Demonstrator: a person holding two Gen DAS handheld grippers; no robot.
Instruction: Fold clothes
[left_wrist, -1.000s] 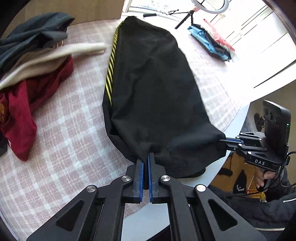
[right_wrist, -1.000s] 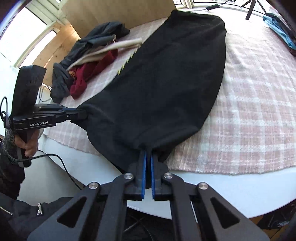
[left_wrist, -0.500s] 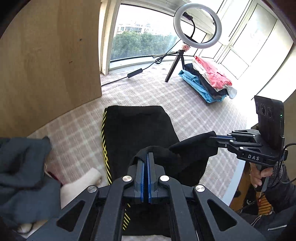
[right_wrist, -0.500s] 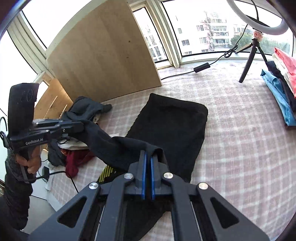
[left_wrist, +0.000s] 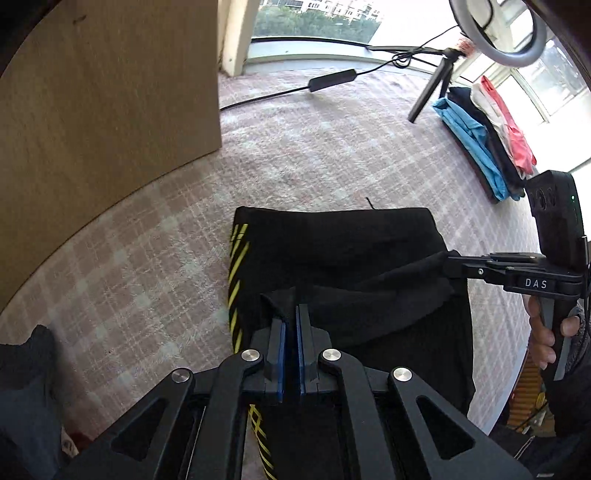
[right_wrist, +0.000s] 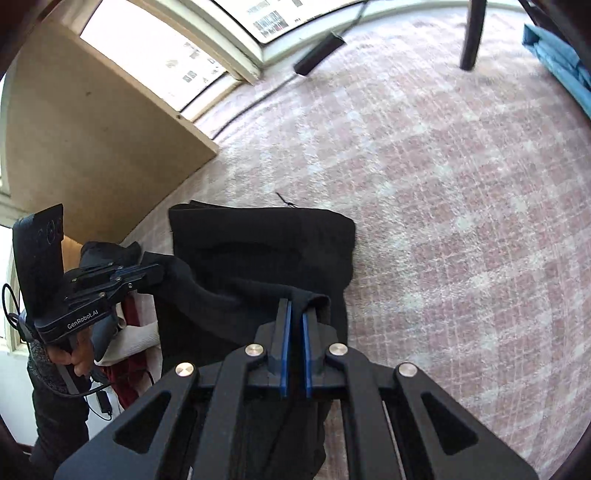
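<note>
A black garment (left_wrist: 332, 240) with yellow side stripes (left_wrist: 238, 254) lies lengthwise on the pink checked table cover; it also shows in the right wrist view (right_wrist: 258, 240). My left gripper (left_wrist: 290, 314) is shut on one near corner of the garment. My right gripper (right_wrist: 295, 310) is shut on the other near corner. Both hold this end lifted and carried over the flat far half, close to the far edge. The right gripper shows in the left wrist view (left_wrist: 448, 262), and the left gripper shows in the right wrist view (right_wrist: 159, 271).
A pile of unfolded clothes (right_wrist: 129, 332) lies left of the garment. A stack of folded clothes (left_wrist: 487, 136) sits far right beside a ring-light tripod (left_wrist: 432, 88). A cable with a black box (left_wrist: 332, 79) runs along the back. A wooden board (left_wrist: 92, 92) stands at the back left.
Both grippers lifted the near end of the black garment off the table edge and carried it forward over the rest, now lowering toward the far edge.
</note>
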